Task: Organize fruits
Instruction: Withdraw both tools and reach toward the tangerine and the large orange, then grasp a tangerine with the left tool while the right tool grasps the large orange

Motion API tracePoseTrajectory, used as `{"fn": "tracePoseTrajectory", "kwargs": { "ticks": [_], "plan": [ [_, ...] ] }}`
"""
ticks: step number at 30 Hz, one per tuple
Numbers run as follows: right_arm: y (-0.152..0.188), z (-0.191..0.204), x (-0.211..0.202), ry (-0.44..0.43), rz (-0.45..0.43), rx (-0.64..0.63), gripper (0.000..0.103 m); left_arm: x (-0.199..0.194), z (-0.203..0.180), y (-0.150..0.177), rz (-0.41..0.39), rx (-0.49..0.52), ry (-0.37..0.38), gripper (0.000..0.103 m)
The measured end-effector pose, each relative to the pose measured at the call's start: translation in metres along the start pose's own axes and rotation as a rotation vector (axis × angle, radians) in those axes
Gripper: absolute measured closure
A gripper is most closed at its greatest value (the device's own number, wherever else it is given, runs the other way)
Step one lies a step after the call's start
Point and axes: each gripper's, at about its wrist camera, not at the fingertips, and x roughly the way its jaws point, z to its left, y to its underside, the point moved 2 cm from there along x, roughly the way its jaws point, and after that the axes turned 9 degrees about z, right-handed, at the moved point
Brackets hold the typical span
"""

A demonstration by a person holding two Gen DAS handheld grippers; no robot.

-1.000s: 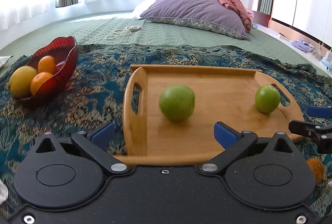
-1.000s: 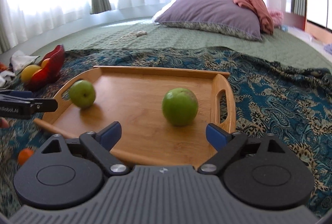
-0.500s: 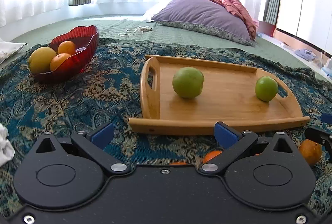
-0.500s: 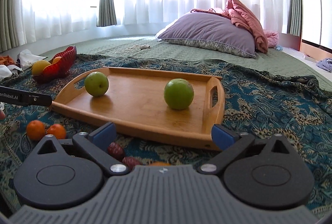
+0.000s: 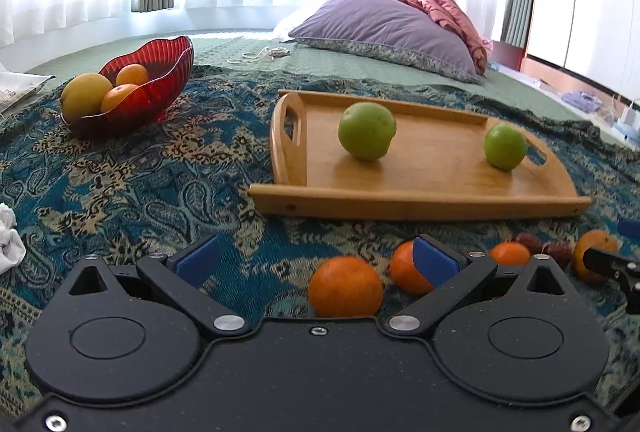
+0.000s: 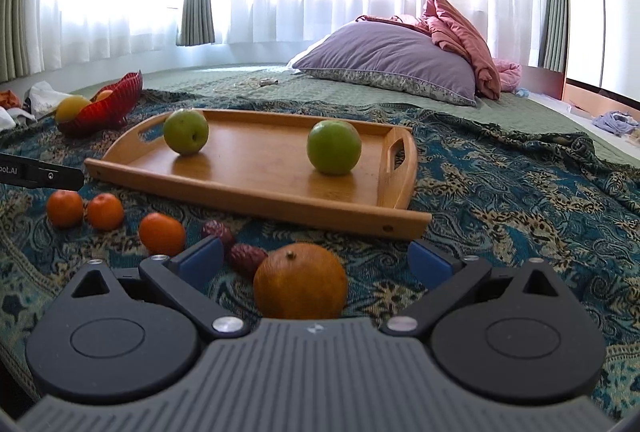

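Right gripper [image 6: 316,258] jaws spread wide, having just finished opening; large dull orange [image 6: 300,280] sat between them, untouched. Left gripper [image 5: 318,258] likewise apart, a glossy small orange [image 5: 345,286] between. Beyond both: wooden tray [image 6: 256,198] bearing two smooth green apples [image 6: 334,147].

The nearest orange [image 5: 345,286] in the left wrist view loses its underside behind the left gripper's [image 5: 316,258] black body, and a second orange [image 5: 408,268] is partly covered by the right-hand blue pad [image 5: 434,259]. In the right wrist view the big orange [image 6: 300,282] is cut off below by the right gripper's [image 6: 316,258] grey housing. Far left, the red bowl [image 6: 116,100] hides most of its fruit
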Motion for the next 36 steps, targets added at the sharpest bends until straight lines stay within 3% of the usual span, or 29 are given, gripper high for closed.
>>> {"fn": "tracePoseTrajectory", "kwargs": {
  "ticks": [10,14,23,30,33,36],
  "plan": [
    [0.008,0.005,0.007,-0.008,0.026,-0.033,0.000,0.001,-0.004,0.018,0.002,0.054,-0.004,0.006],
    [0.010,0.007,0.011,-0.009,0.042,-0.044,0.000,0.004,-0.005,0.021,0.026,0.055,0.011,0.024],
    [0.013,0.009,0.017,-0.023,0.066,-0.053,0.000,0.006,-0.003,0.025,0.036,0.031,0.011,0.038],
    [0.014,0.010,0.017,-0.041,0.063,-0.069,0.013,0.000,-0.005,0.025,0.016,0.028,0.013,0.052],
    [0.015,0.011,0.016,-0.049,0.055,-0.077,0.019,-0.004,-0.006,0.023,0.005,0.013,0.027,0.066],
    [0.016,0.012,0.013,-0.049,0.044,-0.075,0.029,-0.004,-0.008,0.021,0.010,0.014,0.018,0.066]
  ]
}}
